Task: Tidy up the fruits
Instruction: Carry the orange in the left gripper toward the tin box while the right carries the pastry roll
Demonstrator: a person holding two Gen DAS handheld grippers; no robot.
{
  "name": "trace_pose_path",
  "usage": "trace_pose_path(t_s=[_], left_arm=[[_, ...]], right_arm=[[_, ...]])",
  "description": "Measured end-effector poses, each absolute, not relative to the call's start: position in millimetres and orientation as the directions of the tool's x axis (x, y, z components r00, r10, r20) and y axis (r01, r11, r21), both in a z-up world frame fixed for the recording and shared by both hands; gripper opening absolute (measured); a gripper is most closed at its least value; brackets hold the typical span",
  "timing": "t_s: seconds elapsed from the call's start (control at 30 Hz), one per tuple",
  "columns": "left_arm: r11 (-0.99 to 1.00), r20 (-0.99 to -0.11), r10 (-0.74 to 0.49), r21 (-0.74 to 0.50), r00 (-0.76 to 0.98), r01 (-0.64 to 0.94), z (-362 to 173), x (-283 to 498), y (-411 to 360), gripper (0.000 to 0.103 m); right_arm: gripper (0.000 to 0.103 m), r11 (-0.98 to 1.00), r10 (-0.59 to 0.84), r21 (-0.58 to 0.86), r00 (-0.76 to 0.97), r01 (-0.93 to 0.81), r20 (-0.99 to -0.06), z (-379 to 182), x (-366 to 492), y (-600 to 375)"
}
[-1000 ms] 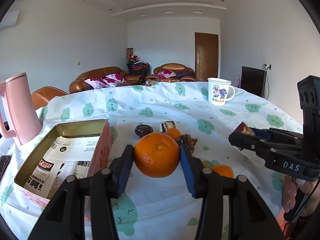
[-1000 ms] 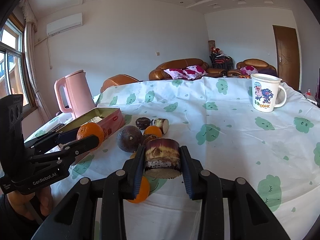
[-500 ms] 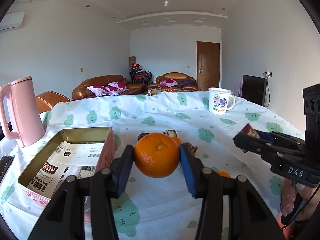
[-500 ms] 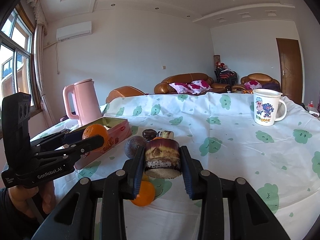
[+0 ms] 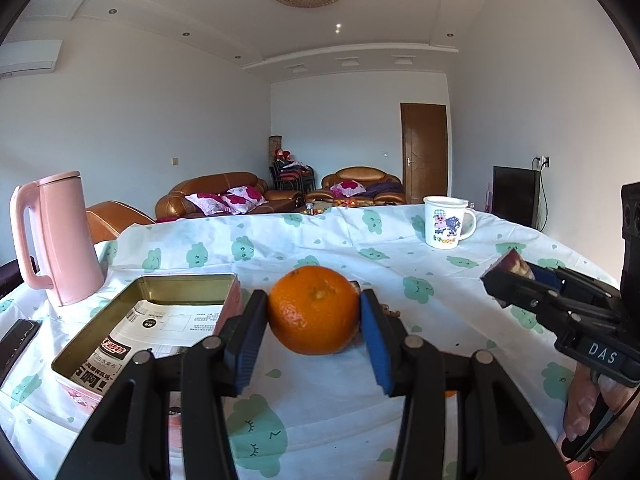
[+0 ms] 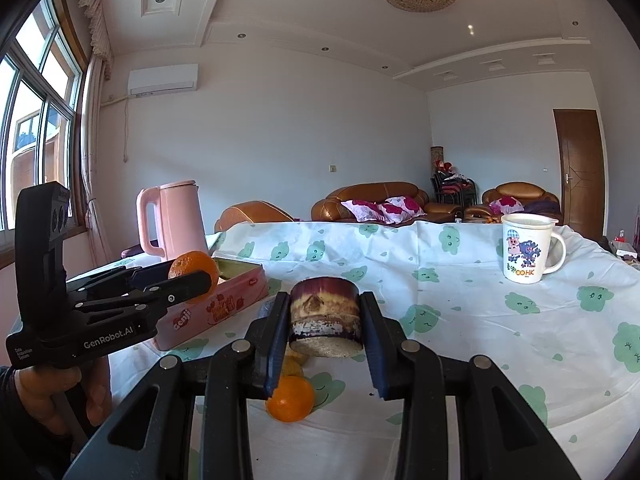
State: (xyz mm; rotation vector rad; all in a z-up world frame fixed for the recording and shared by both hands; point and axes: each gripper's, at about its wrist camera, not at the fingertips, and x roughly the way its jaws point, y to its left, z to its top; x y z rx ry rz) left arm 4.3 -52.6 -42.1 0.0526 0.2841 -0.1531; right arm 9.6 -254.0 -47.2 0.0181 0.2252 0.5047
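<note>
Both claws carry fruit above the table.
Left wrist view: the left gripper [image 5: 314, 322] clamps an orange [image 5: 314, 310], held above the tablecloth [image 5: 320, 240] just beside the open tin [image 5: 228, 280] near the table's left edge. Right wrist view: the right gripper [image 6: 325, 330] grasps a sugarcane piece [image 6: 325, 322] above a loose orange [image 6: 291, 399] near the front edge.

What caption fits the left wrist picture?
Left gripper fingers squeeze an orange beside the open tin.

A home living room: leather sofas [image 5: 216, 196], clothed table [image 5: 440, 304].
</note>
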Motion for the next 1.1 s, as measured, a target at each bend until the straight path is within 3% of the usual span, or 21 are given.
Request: trace_pose_path(t_s=[0.8,1.1], left_arm=[[0.989,-0.292,-0.143,-0.022,0.946,0.143,-36.1,4.6,-39.3,0.048],[0.999,-0.365,0.001,-0.034,0.931,-0.014,-21.0,17.3,18.0,0.048]], right_arm=[[0.037,0.892,0.449,0.059,0.865,-0.448,-0.223,-39.8,6.4,-248.2],[0.037,0.804,0.588,0.125,0.746,-0.581,-0.313,10.2,38.3,-181.6]])
